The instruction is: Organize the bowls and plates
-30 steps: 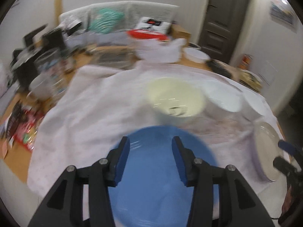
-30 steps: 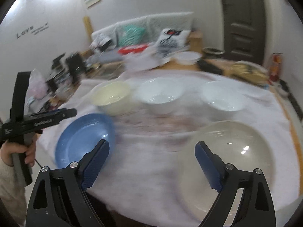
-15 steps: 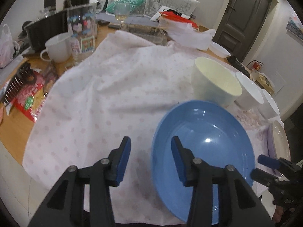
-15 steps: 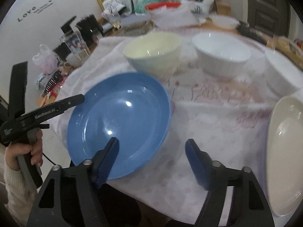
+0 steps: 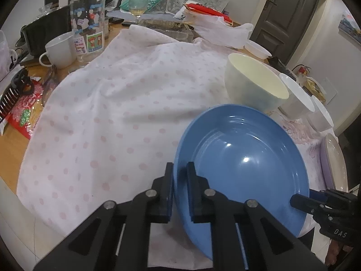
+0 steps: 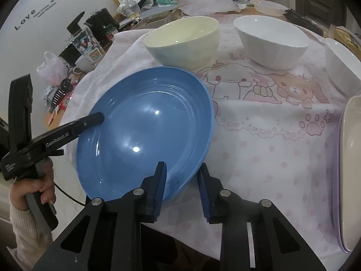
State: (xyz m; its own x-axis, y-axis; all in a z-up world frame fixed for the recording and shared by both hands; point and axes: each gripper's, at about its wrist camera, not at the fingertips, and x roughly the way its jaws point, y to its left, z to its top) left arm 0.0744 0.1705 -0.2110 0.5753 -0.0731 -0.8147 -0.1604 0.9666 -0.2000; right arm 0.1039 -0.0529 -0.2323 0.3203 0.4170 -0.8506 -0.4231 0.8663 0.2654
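A blue plate (image 5: 243,160) lies on the cloth-covered table and also shows in the right wrist view (image 6: 144,131). My left gripper (image 5: 180,169) is shut on the plate's left rim, one finger on each side of it. My right gripper (image 6: 182,169) straddles the plate's near right rim with its jaws still apart. A cream bowl (image 6: 182,40), a white bowl (image 6: 270,40) and another white bowl (image 6: 343,65) stand in a row behind the plate. A cream plate (image 6: 352,169) lies at the right edge.
A pink dotted cloth (image 5: 117,113) covers the table. At the far left stand a white mug (image 5: 61,49), a printed glass jar (image 5: 88,33), a wine glass (image 5: 137,4) and a black kettle (image 5: 49,22). A small white dish (image 6: 268,6) sits at the back.
My left gripper has closed on the blue plate's left rim. My right gripper has moved in and narrowed around the plate's near right rim.
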